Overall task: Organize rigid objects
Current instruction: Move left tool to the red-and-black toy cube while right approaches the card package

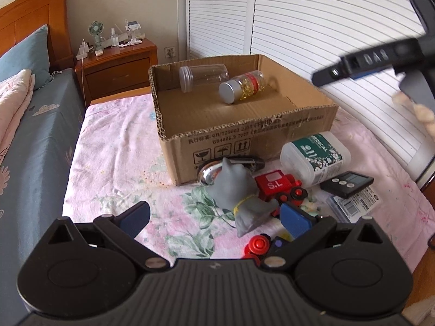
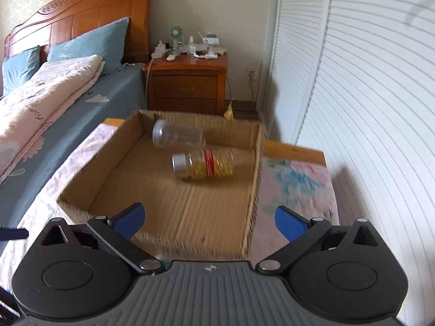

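A cardboard box [image 1: 244, 138] stands on a floral cloth and holds a clear empty jar [image 1: 204, 77] and a jar of yellow capsules [image 1: 242, 85], both lying down. In front of it lie a grey cat figure [image 1: 236, 190], a red toy train [image 1: 280, 187], a white medical tub [image 1: 315, 157] and a black timer [image 1: 346, 184]. My left gripper [image 1: 214, 217] is open, low over the cloth beside the cat. My right gripper [image 2: 209, 222] is open and empty above the box's near wall [image 2: 190, 244]; the jars [image 2: 204, 163] lie ahead of it. It also shows at the left wrist view's upper right [image 1: 364, 65].
A silver bell [image 1: 209, 174] leans against the box front. A flat barcoded packet [image 1: 353, 203] and red and dark small toys [image 1: 258, 244] lie near my left gripper. A bed [image 2: 54, 103], a wooden nightstand [image 2: 187, 81] and white louvred doors [image 2: 353, 81] surround the table.
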{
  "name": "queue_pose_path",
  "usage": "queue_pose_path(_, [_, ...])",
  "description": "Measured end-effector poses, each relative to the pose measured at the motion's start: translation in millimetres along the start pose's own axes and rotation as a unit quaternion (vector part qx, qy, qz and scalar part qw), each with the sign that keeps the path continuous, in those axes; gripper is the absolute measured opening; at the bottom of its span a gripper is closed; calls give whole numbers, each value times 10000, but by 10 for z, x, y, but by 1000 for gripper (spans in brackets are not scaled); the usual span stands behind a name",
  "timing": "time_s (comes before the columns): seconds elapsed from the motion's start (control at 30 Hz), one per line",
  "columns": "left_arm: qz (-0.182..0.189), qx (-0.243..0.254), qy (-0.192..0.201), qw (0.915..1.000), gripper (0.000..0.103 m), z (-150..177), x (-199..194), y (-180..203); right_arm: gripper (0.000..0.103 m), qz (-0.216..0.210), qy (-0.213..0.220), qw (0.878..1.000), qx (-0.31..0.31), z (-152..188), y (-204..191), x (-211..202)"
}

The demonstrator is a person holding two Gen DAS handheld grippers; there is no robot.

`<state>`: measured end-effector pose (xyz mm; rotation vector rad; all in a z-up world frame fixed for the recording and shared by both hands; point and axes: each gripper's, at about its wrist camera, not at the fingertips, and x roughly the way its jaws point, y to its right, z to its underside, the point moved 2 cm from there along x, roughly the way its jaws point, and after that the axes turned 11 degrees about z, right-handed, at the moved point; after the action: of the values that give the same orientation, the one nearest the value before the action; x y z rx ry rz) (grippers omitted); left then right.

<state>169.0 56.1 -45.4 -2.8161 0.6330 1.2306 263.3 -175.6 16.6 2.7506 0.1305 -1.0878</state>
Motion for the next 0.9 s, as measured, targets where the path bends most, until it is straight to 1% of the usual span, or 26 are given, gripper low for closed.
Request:
queue_pose_path(0.27, [72, 108, -235, 9996, 101, 147, 31, 68, 103, -76, -574, 9982, 163, 834, 65, -66])
queue_pose_path(0.4, [199, 185, -383, 9989, 101, 240, 61, 118, 103, -79, -801, 9966, 171, 1122, 7, -53])
queue_pose_path(0.5, [356, 200, -471, 9981, 101, 295, 90, 159, 103, -141, -857, 9960, 200, 1237, -42, -32])
queue_pose_path(0.63, [489, 296, -584, 9967, 101, 359, 173, 206, 103, -70, -901, 9958, 138, 1322, -133, 26])
queue_pose_path(0.77, [477, 395, -731, 9954, 101, 409, 256, 209, 103, 115, -906, 9958, -38, 1359, -192, 73])
queue_pose_path(0.9, [449, 453, -818, 9946, 101, 434, 308, 167, 103, 172, -944, 9954, -23, 1402, -133, 92])
